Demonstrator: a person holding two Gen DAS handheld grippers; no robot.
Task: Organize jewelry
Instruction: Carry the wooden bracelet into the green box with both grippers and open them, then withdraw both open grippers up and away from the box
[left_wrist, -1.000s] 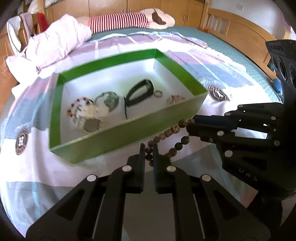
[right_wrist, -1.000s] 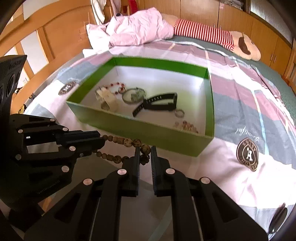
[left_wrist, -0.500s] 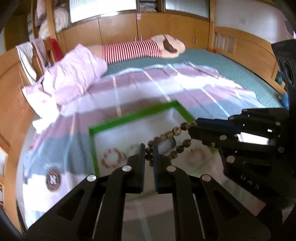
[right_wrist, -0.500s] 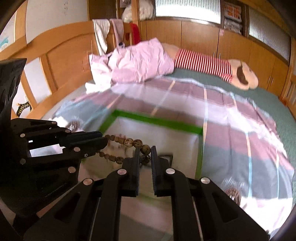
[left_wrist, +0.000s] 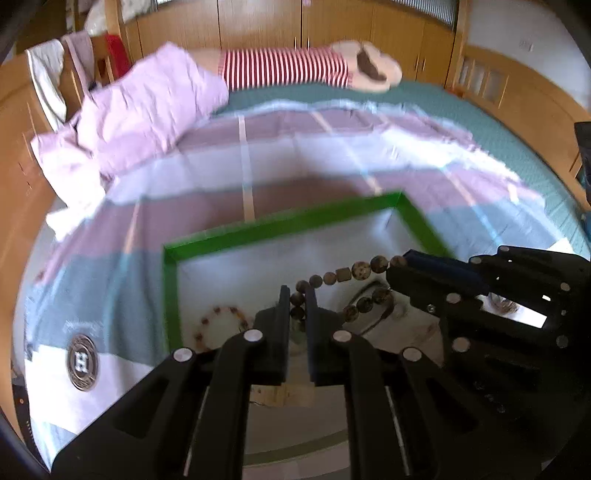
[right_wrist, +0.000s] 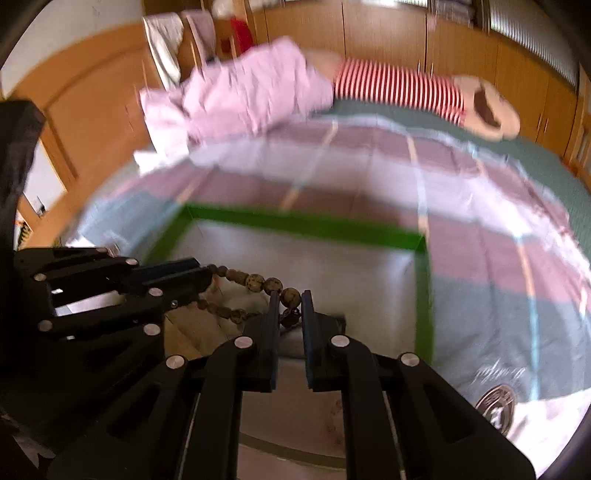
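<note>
A bracelet of brown speckled beads (left_wrist: 347, 273) (right_wrist: 255, 282) hangs stretched between both grippers, above a green box with a white inside (left_wrist: 280, 225) (right_wrist: 303, 223) on the bed. My left gripper (left_wrist: 297, 295) is shut on one end of the loop. My right gripper (right_wrist: 290, 299) is shut on the other end. Each gripper shows in the other's view, the right gripper (left_wrist: 399, 266) at the right and the left gripper (right_wrist: 203, 273) at the left. Inside the box lies a red bead bracelet (left_wrist: 221, 325); the grippers hide most other pieces.
The box rests on a striped pink, grey and white bedspread (left_wrist: 110, 280) with round logos. A crumpled pink quilt (left_wrist: 147, 110) and a red-striped plush toy (left_wrist: 288, 68) lie at the far side. A wooden bed frame (right_wrist: 88, 110) and wardrobes ring the bed.
Both grippers have carried the stretched bead bracelet forward, from in front of the box's near wall to above its inside. The box now fills the lower part of both views.
</note>
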